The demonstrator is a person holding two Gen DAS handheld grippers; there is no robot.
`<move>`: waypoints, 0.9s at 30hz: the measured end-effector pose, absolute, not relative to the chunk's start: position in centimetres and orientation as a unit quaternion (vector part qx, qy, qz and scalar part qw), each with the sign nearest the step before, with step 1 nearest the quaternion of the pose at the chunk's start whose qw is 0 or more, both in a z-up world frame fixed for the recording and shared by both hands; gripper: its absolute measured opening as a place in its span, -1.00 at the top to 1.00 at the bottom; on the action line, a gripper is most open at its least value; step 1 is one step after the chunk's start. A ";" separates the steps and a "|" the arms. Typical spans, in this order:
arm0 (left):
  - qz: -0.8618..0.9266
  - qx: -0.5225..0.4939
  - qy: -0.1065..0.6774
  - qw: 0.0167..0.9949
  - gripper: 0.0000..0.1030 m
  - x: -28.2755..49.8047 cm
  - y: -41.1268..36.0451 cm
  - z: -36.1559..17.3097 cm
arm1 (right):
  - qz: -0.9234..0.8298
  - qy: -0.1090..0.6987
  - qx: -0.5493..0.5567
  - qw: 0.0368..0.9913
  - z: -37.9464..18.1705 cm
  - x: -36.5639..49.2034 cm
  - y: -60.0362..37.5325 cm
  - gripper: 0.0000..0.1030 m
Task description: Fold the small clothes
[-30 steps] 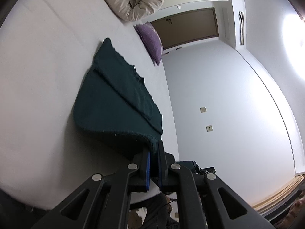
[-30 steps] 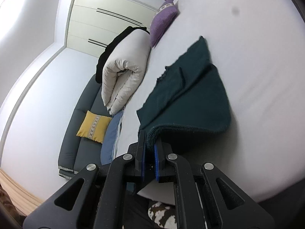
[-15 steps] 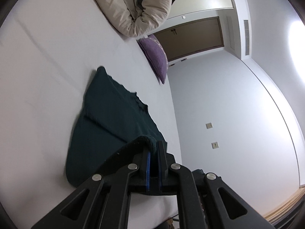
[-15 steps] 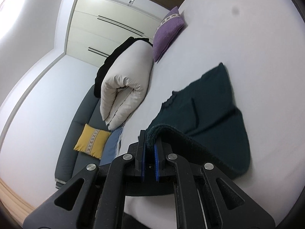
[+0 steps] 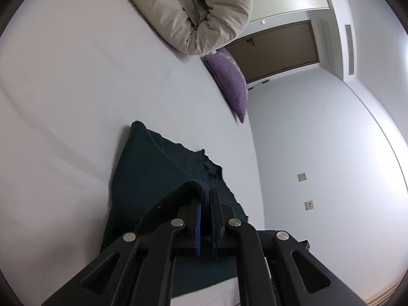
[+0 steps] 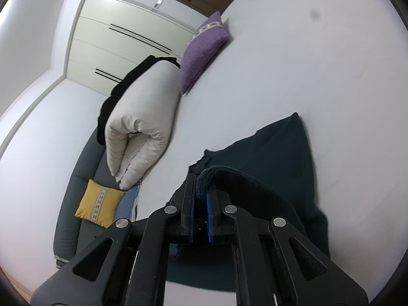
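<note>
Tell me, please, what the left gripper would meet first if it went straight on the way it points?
Probably the flat part of the dark green garment it already grips, lying on the white bed; depth is unclear.

Soft, even indoor light; fisheye warping, dark corners, slight motion blur.

White bed sheet point(image 5: 76, 81) covers the bed. Rolled cream duvet point(image 5: 193, 12) near the far edge, black cloth point(image 6: 119, 89) draped on its back side. Purple cushion point(image 5: 229, 81) just beside the duvet, at the bed's edge. Grey sofa point(image 6: 76, 178) alongside the bed, yellow cushion point(image 6: 98, 202) on it. Brown door point(image 5: 278, 51), cream wardrobe point(image 6: 114, 38), two wall switches point(image 5: 302, 176) on the plain wall.
</note>
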State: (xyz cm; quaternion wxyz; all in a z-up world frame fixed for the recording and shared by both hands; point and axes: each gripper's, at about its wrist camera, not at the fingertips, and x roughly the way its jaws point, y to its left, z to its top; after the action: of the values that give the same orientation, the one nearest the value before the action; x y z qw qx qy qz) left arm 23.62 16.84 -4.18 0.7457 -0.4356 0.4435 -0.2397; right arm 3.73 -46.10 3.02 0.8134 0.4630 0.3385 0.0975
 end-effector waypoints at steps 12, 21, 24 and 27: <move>-0.202 -0.429 0.468 0.746 0.87 30.6 15.5 -8.0 | 0.042 0.369 0.488 0.790 -3.8 12.6 -47.7 0.88; -0.172 -0.405 0.484 0.757 0.87 34.6 14.1 -10.5 | -0.003 0.382 0.508 0.772 -8.7 17.0 -49.2 0.87; -0.159 -0.403 0.492 0.755 0.86 35.2 13.9 -11.5 | -0.006 0.379 0.511 0.772 -9.3 18.1 -49.4 0.83; -0.157 -0.397 0.494 0.757 0.63 35.5 13.3 -12.0 | -0.012 0.376 0.528 0.762 -9.9 18.7 -50.0 0.52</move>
State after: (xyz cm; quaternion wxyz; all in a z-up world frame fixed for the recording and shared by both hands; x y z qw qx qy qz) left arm 35.50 13.33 -12.01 0.7573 -0.3971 0.4942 -0.1570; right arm 18.69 -50.05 -9.95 0.7615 0.5278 0.3760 -0.0122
